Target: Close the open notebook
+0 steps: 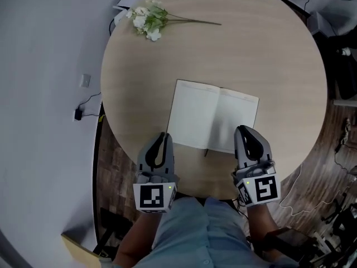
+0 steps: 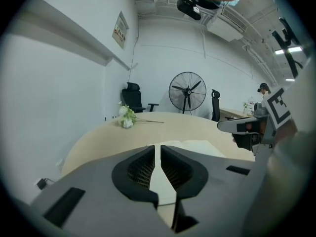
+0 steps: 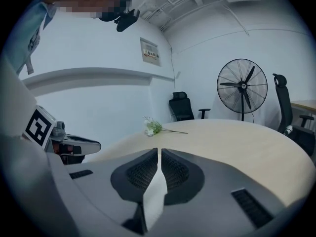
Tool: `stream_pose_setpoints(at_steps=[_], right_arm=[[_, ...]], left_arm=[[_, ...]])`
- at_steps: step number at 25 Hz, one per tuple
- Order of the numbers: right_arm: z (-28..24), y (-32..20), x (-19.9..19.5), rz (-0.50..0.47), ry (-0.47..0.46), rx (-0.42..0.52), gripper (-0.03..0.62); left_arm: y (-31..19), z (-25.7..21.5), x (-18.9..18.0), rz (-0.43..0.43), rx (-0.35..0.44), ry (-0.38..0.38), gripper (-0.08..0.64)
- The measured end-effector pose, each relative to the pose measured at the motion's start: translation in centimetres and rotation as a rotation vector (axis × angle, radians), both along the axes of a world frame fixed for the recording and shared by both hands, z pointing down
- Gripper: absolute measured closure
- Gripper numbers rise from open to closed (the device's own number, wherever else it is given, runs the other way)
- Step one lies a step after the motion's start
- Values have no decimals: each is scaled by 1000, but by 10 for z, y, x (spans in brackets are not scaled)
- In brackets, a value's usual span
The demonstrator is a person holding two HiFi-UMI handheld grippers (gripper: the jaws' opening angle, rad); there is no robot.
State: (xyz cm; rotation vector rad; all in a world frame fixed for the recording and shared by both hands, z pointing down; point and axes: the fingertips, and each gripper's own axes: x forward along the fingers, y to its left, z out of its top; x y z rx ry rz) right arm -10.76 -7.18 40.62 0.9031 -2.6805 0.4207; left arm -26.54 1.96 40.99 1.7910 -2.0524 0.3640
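The open notebook (image 1: 212, 116) lies flat with blank white pages in the middle of the round table (image 1: 268, 49). My left gripper (image 1: 163, 136) is shut and empty, and its tips sit just off the notebook's near left corner. My right gripper (image 1: 241, 130) is also shut, with its tips over the near right corner of the right page. In the left gripper view the closed jaws (image 2: 158, 149) point along the table, with the notebook (image 2: 200, 145) just beyond. The right gripper view shows its jaws (image 3: 159, 153) together, with white showing below them.
A spray of white flowers (image 1: 148, 20) lies at the table's far left edge and shows as flowers (image 2: 126, 117) and flowers (image 3: 153, 127) in the gripper views. A standing fan (image 2: 187, 90) and office chairs stand beyond the table. A wall runs along the left, with cables on the floor.
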Motion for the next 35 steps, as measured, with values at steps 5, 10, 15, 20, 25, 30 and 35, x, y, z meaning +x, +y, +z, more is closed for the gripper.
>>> stream_pose_setpoints(at_steps=[5, 10, 15, 20, 25, 30, 35], right_arm=[[31, -4, -7, 14, 32, -52, 541], [54, -3, -9, 26, 52, -80, 541], [69, 0, -8, 34, 77, -108, 541], [81, -1, -4, 46, 87, -125, 541], [84, -3, 1, 59, 91, -131, 541], [79, -3, 6, 72, 88, -120, 541], [63, -4, 8, 79, 66, -94, 541]], left_arm=[[5, 53, -6, 3, -96, 69, 416], [12, 99, -8, 14, -180, 112, 390], [19, 130, -8, 18, -254, 131, 387], [15, 140, -5, 15, -282, 95, 387], [16, 146, -2, 47, -324, 48, 410], [19, 138, -10, 38, -315, 56, 535], [18, 112, -4, 39, -278, 76, 537]])
